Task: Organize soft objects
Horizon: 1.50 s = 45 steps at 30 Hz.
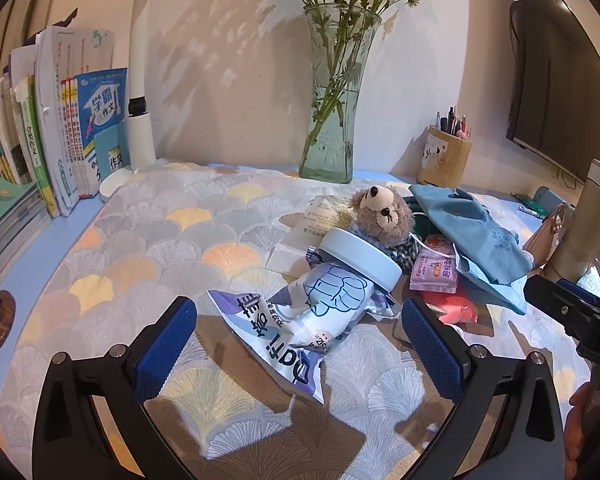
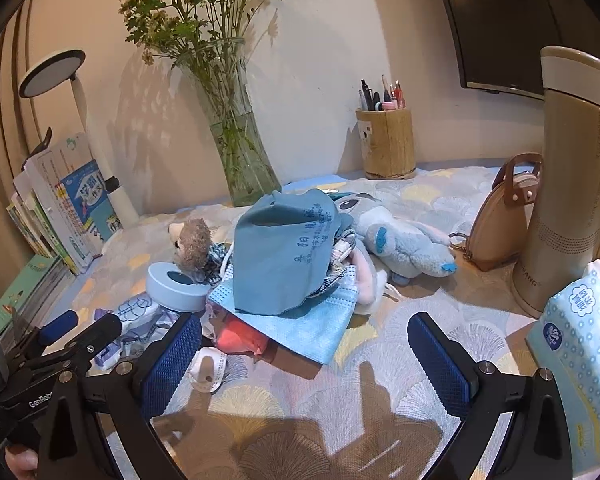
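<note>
A heap of soft things lies mid-table. A white and blue snack pouch (image 1: 300, 320) lies nearest, reaching between the fingers of my open left gripper (image 1: 300, 344), untouched. Behind it are a round blue tape roll (image 1: 360, 258), a small brown teddy bear (image 1: 384, 210) and a teal cloth (image 1: 472, 232). In the right wrist view the teal cloth (image 2: 288, 256) covers a blue face mask (image 2: 300, 328), a red packet (image 2: 240, 338) and a blue plush toy (image 2: 404, 240). My right gripper (image 2: 304, 356) stands open just short of the mask, holding nothing.
A glass vase of flowers (image 1: 332, 120), a white lamp (image 1: 140, 120), a row of books (image 1: 52, 140) and a pen holder (image 2: 388, 144) line the wall. A tan tumbler (image 2: 568, 184), a brown pouch (image 2: 504, 216) and a tissue pack (image 2: 580, 352) stand at right.
</note>
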Each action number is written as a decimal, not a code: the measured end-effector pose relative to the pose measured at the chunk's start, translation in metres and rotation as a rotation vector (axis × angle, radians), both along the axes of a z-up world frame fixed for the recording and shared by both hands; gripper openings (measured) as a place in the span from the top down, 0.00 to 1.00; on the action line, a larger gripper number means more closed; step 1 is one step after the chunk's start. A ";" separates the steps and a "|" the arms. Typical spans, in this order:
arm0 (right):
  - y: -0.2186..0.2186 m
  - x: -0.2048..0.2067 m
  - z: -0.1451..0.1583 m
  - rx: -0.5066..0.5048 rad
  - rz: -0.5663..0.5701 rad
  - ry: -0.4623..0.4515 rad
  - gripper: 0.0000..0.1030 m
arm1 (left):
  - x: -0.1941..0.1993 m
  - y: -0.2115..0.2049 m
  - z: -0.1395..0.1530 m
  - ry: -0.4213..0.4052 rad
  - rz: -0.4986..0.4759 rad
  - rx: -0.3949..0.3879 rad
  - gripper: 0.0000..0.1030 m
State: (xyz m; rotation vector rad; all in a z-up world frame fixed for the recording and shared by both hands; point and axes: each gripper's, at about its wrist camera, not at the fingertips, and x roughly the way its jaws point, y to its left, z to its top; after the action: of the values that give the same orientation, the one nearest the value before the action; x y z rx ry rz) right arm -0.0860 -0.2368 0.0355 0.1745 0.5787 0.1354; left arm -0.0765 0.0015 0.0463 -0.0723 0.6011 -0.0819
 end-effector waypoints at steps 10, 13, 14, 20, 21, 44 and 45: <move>0.006 0.002 0.000 -0.033 -0.003 0.007 0.00 | 0.001 0.001 -0.001 0.009 0.002 -0.013 0.01; 0.008 0.002 -0.001 -0.047 -0.003 0.009 0.00 | 0.002 0.002 -0.001 0.009 0.003 -0.017 0.01; 0.008 0.001 -0.001 -0.051 -0.003 0.008 0.00 | 0.001 0.002 -0.001 0.008 0.003 -0.019 0.01; 0.012 0.000 -0.001 -0.077 -0.006 0.002 0.00 | 0.002 0.002 -0.001 0.008 0.003 -0.021 0.01; 0.012 0.000 -0.001 -0.078 -0.005 0.002 0.00 | 0.002 0.002 -0.001 0.008 0.002 -0.021 0.01; 0.011 0.000 -0.001 -0.076 -0.009 0.004 0.00 | 0.001 0.003 -0.001 0.005 -0.007 -0.023 0.01; 0.011 0.001 -0.002 -0.077 -0.009 0.005 0.00 | 0.001 0.003 -0.001 0.005 -0.007 -0.023 0.01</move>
State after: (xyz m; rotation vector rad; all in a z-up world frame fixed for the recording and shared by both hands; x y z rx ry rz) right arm -0.0850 -0.2259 0.0339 0.1028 0.5868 0.1038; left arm -0.0752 0.0046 0.0453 -0.0931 0.6052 -0.0954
